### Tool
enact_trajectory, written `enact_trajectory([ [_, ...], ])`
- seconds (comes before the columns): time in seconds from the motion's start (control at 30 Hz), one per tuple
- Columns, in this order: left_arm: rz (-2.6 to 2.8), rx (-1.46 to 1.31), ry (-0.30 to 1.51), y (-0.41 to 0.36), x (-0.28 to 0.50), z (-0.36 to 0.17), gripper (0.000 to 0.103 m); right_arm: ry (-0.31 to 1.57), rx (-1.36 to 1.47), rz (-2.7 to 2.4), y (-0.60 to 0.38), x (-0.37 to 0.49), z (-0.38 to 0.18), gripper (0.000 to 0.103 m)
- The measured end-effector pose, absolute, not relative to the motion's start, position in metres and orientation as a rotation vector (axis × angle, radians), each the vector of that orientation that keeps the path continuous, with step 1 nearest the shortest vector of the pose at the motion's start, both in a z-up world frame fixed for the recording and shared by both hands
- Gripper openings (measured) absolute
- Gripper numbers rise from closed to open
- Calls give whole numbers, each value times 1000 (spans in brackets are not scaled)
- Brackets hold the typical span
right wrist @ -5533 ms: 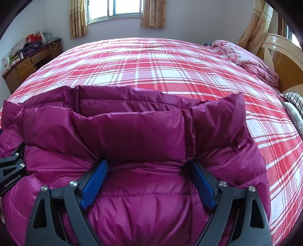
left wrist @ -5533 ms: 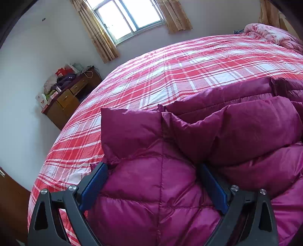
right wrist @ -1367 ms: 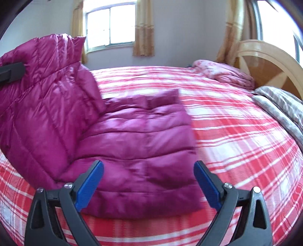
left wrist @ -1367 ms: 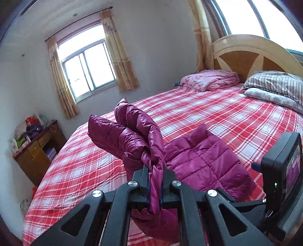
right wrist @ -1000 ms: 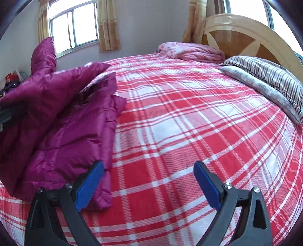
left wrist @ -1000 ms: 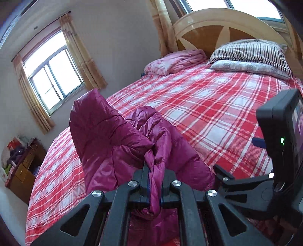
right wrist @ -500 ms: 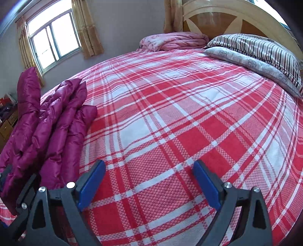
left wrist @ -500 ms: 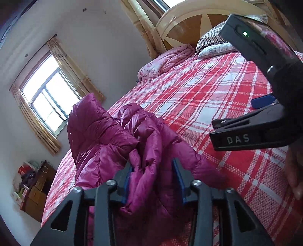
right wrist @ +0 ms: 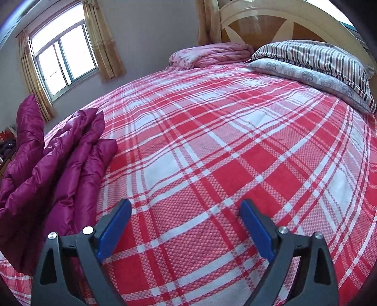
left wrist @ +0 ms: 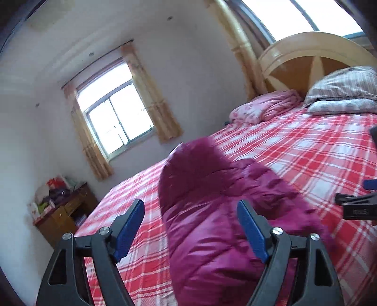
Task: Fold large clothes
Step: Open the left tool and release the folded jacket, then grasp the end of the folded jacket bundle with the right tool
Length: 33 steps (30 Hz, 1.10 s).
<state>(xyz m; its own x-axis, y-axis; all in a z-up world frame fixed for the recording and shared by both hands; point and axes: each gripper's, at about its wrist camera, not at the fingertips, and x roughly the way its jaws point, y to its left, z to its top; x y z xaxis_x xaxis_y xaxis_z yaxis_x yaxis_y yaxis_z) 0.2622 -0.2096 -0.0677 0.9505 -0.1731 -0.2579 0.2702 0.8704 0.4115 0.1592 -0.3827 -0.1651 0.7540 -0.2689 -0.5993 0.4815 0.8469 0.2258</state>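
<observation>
Left gripper: the black two-finger left gripper with blue pads (left wrist: pixel 190 226) has its fingers spread wide, holding nothing; it sits above the near end of the jacket, its right pad over the fabric and its left pad over the bedspread.
Right gripper: the black right gripper with blue pads (right wrist: pixel 186 226) also has its fingers wide apart and holds nothing; it hangs over bare bedspread, to the right of the jacket. Part of it shows at the right edge of the left wrist view (left wrist: pixel 358 207).
Jacket: the shiny magenta quilted down jacket (left wrist: pixel 219 211) lies folded into a thick, puffy bundle on the bed, near the bed's left side and well apart from the pillows. In the right wrist view its stacked layers (right wrist: pixel 54 169) show edge-on, with one end standing up higher than the rest.
Bed: a red-and-white plaid bedspread (right wrist: pixel 212 153) covers it; a cream and wood headboard (right wrist: pixel 278 21) stands at the far end.
Bedding: a striped pillow (right wrist: pixel 313 56) rests on a grey patterned pillow (right wrist: pixel 313 80); a folded pink blanket (right wrist: pixel 209 56) lies beside them.
Room: a curtained window (left wrist: pixel 117 120) and a cluttered wooden dresser (left wrist: pixel 66 211) sit beyond the bed.
</observation>
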Motion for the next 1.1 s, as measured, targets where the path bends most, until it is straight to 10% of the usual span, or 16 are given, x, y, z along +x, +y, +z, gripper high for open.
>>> enact_trajectory([
  [0.43, -268, 325, 498, -191, 361, -117, 81, 426, 276, -98, -292, 142, -89, 82],
  [0.6, -292, 417, 445, -212, 353, -126, 81, 594, 220, -105, -284, 175, -113, 40],
  [0.83, -268, 246, 468, -163, 376, -85, 81, 720, 186, -112, -291, 171, -144, 39],
  [1.1, -147, 225, 472, -146, 440, -70, 82, 537, 182, -114, -270, 175, -49, 44],
])
